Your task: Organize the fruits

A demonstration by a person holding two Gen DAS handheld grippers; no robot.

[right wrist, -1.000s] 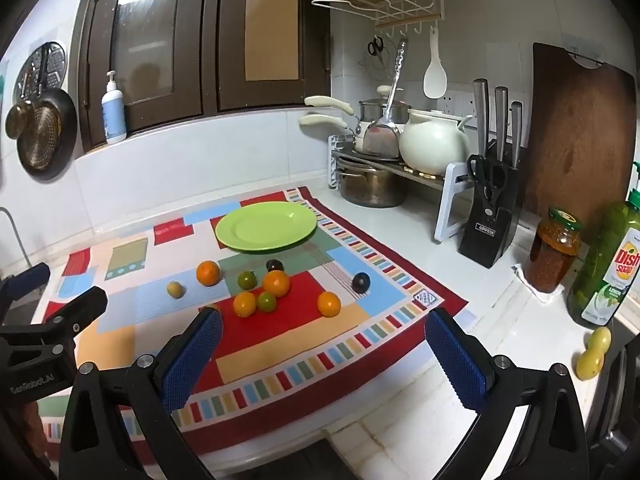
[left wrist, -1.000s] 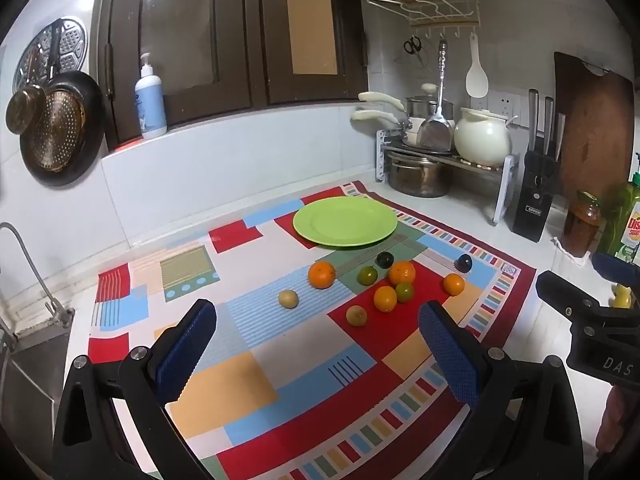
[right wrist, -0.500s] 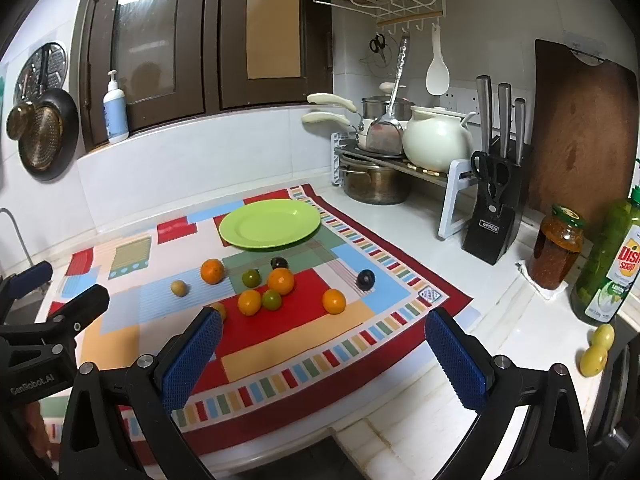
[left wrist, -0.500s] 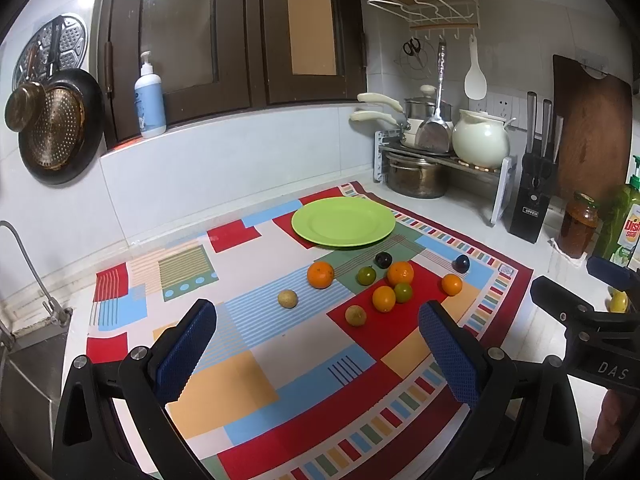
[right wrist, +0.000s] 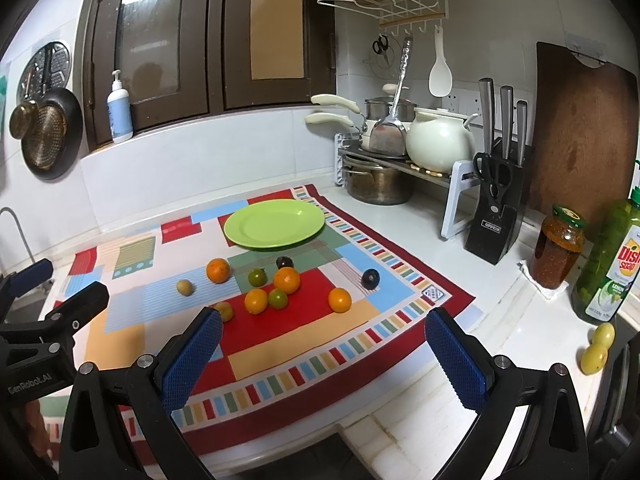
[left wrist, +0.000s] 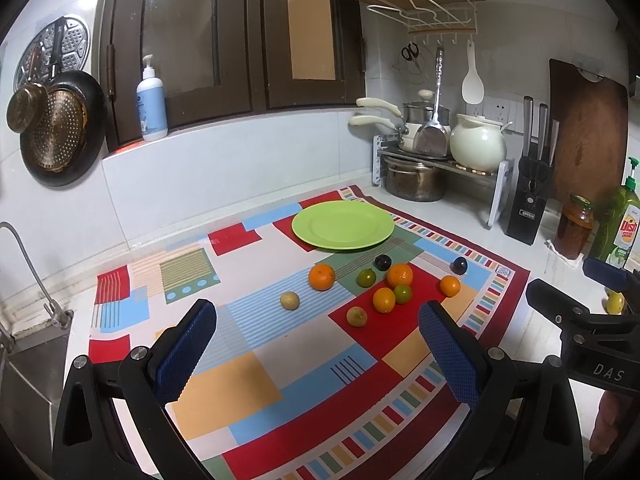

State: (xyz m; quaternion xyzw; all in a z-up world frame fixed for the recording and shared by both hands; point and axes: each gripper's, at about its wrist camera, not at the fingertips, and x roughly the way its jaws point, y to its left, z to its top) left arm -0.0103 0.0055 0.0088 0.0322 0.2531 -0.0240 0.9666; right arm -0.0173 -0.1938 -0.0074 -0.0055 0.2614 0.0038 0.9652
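An empty green plate [left wrist: 343, 224] [right wrist: 274, 223] sits at the far side of a patchwork mat [left wrist: 256, 372]. Several small fruits lie loose in front of it: oranges [left wrist: 321, 277] [right wrist: 286, 280], green limes [left wrist: 366, 278] [right wrist: 257, 277], dark plums [left wrist: 459, 266] [right wrist: 370, 278] and yellowish ones [left wrist: 289, 300] [right wrist: 185, 287]. My left gripper [left wrist: 316, 344] is open and empty, above the mat short of the fruits. My right gripper [right wrist: 320, 356] is open and empty, over the mat's front edge. Each gripper shows at the edge of the other's view.
A pot rack with pots and a white kettle [right wrist: 440, 144], a knife block [right wrist: 496, 208], a sauce jar [right wrist: 560, 252] and a dish soap bottle [right wrist: 612, 264] stand at the right. Two yellow fruits [right wrist: 598, 348] lie off the mat. A sink tap [left wrist: 24, 272] is left.
Both grippers have drifted slightly, so the scene sits a little differently in each view. Nothing on the mat has moved and both grippers stay open.
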